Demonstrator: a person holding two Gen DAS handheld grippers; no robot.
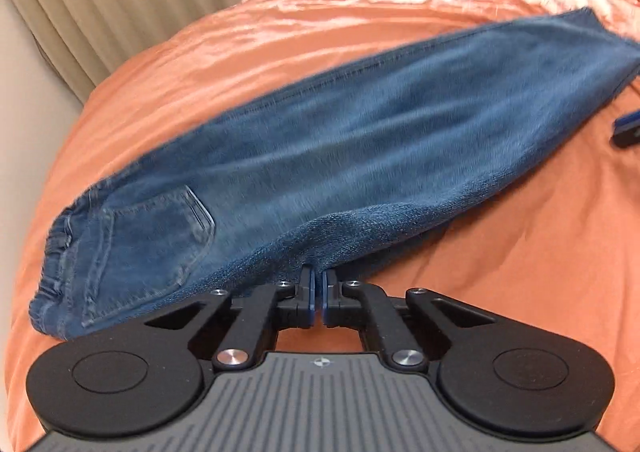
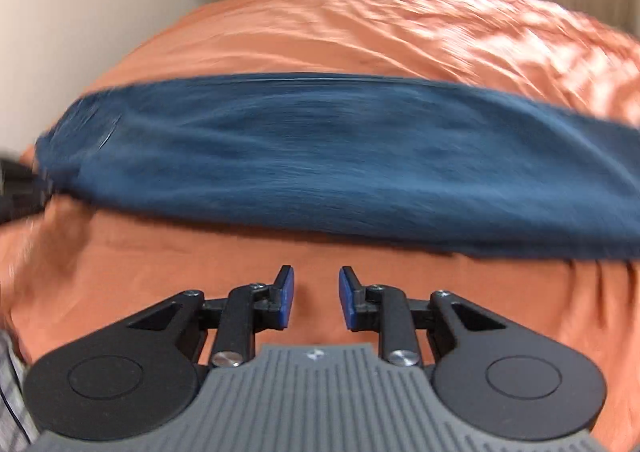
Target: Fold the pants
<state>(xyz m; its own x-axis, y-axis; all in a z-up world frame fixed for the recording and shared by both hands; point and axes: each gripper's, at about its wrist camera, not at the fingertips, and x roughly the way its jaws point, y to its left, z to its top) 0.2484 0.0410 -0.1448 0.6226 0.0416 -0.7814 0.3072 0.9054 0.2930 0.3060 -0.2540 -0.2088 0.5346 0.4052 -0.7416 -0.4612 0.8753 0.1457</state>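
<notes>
Denim pants (image 1: 320, 140), long and folded, on wrinkled orange sheet (image 1: 500, 252); left gripper (image 1: 319, 284) jaws clamped on hem-edge, right gripper (image 2: 316, 298) jaws apart.

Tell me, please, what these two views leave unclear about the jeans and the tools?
- Right wrist view: jeans smeared by motion blur; seams unreadable, right end cut by the frame.
- Left wrist view: the left tool hides the denim edge it pinches.
- Left wrist view: right tool cut off by the frame.

blue jeans (image 1: 320, 140), folded lengthwise, lying flat
</notes>
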